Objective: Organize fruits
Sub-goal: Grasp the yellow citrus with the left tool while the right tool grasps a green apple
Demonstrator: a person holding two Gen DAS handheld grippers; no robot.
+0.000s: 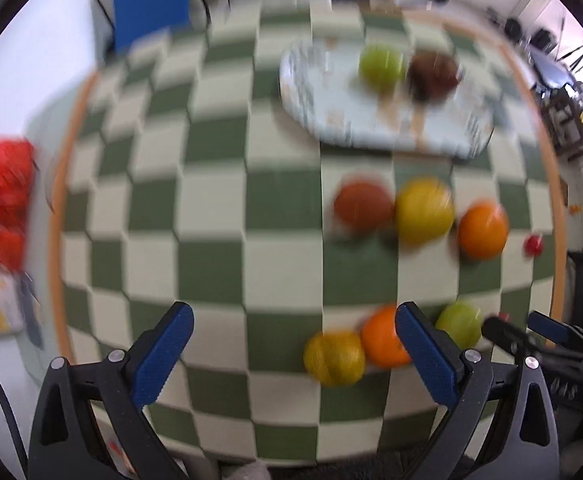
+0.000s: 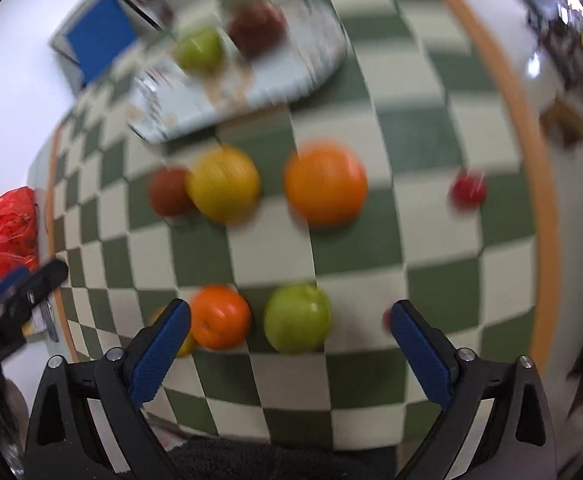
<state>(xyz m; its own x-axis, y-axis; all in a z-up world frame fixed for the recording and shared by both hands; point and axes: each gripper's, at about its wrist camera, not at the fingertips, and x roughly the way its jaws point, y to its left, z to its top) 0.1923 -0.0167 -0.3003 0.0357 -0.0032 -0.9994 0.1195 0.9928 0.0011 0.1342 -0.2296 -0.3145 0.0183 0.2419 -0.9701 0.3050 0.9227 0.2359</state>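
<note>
On the green-checked cloth, a pale plate (image 1: 371,120) (image 2: 259,88) holds a green apple (image 1: 381,65) and a dark brown fruit (image 1: 433,74). In front of it lie a reddish-brown fruit (image 1: 363,206), a yellow fruit (image 1: 423,210), an orange (image 1: 483,230) and a small red fruit (image 1: 533,244). Nearer lie another yellow fruit (image 1: 333,356), orange (image 1: 385,338) (image 2: 219,316) and green apple (image 2: 297,318). My left gripper (image 1: 293,314) hangs open above the cloth, left of this near row. My right gripper (image 2: 289,312) is open above the near green apple, touching nothing.
A red plastic bag (image 2: 5,232) lies off the table's left edge. A blue panel (image 1: 151,0) stands at the far left corner. The round table's orange rim (image 2: 531,160) curves close on the right. The frames are motion-blurred.
</note>
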